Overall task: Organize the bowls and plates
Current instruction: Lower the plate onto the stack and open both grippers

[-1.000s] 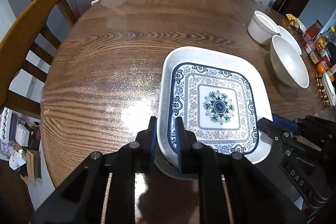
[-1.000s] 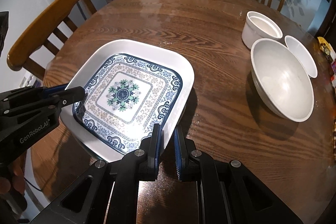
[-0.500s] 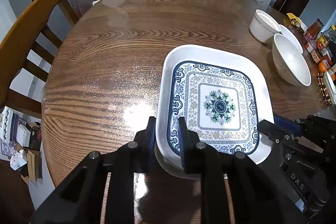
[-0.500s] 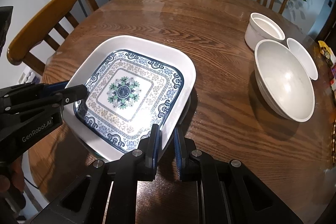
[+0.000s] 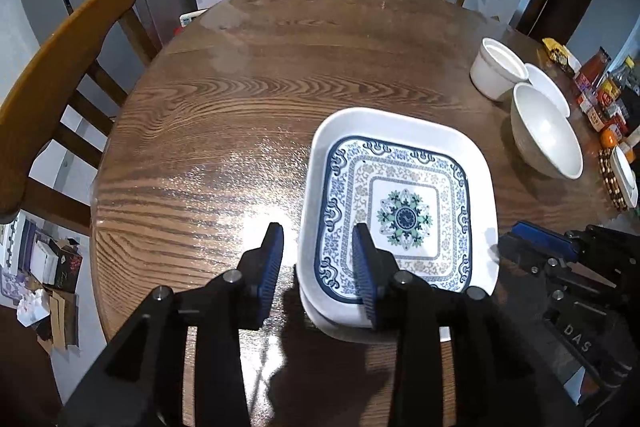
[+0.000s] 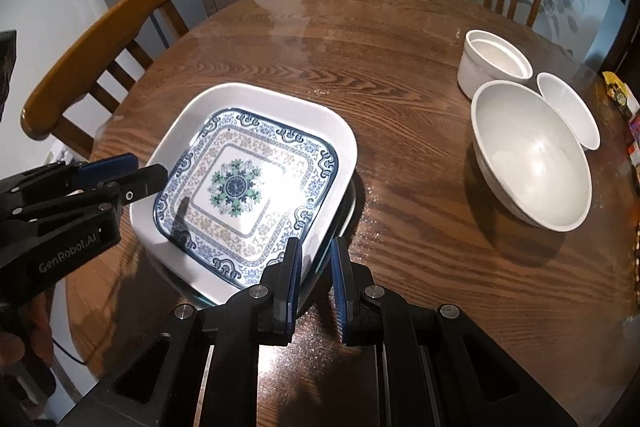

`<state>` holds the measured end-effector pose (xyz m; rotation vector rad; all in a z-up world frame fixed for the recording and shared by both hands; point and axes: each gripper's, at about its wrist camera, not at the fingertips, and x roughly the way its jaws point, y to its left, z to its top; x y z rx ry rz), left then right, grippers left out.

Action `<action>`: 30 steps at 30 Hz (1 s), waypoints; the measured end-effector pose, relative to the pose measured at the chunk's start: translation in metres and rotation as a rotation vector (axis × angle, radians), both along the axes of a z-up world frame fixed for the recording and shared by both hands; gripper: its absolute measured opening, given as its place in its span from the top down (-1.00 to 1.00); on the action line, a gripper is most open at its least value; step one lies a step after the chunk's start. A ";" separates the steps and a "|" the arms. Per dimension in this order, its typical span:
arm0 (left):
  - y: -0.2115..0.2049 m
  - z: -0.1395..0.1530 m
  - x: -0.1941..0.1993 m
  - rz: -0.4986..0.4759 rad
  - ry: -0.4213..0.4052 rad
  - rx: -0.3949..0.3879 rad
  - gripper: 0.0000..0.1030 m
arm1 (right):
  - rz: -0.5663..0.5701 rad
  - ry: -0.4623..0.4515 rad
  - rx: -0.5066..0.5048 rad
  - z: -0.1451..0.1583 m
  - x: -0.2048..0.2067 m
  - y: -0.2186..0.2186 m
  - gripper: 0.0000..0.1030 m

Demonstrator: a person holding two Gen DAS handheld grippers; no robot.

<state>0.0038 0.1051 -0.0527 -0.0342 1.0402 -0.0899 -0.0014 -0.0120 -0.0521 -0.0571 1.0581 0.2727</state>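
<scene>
The surface [image 5: 224,115] is a round wooden dining table with wooden chairs [image 6: 96,55] at its left and far sides.

The square plate [image 6: 248,183], white-rimmed with a blue floral pattern, sits near the front edge of the surface. It rests on top of another dish, of which only an edge shows beneath it; what that dish is cannot be told.

The large white bowl [image 6: 532,167] stands on the right side of the surface, well apart from the square plate. Just behind it stand a straight-walled white cup [image 6: 494,65] and a small white saucer [image 6: 568,109]. The saucer's edge is partly hidden behind the bowl's rim.

The left gripper [image 5: 318,263] straddles the left rim of the square plate: one finger lies outside the plate over the bare wood, the other over the patterned face. Its jaws are opening, and the pads stand clear of the rim on both sides.

The right gripper [image 6: 314,263] is at the front right corner of the square plate. Its jaws are nearly closed and clamp the plate's white rim, one finger over the patterned face and the other outside the edge.

A person's hand [image 6: 20,331] shows at the left edge of the right wrist view, behind the left gripper's body.
</scene>
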 end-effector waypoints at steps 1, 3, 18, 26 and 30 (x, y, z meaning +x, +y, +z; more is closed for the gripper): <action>0.001 0.002 0.000 0.004 -0.002 -0.003 0.19 | -0.003 -0.002 0.007 0.002 0.000 -0.003 0.74; 0.003 0.008 -0.002 0.013 -0.012 -0.007 -0.22 | -0.015 -0.011 0.030 0.010 -0.001 -0.011 0.74; -0.016 0.043 -0.010 0.005 -0.060 -0.002 -0.65 | -0.130 -0.074 0.163 0.048 -0.019 -0.071 0.16; -0.055 0.050 -0.014 -0.054 -0.065 0.018 -0.82 | -0.177 -0.108 0.186 0.060 -0.026 -0.102 0.09; -0.074 0.054 -0.017 -0.082 -0.086 0.031 -0.97 | -0.200 -0.118 0.195 0.063 -0.029 -0.120 0.01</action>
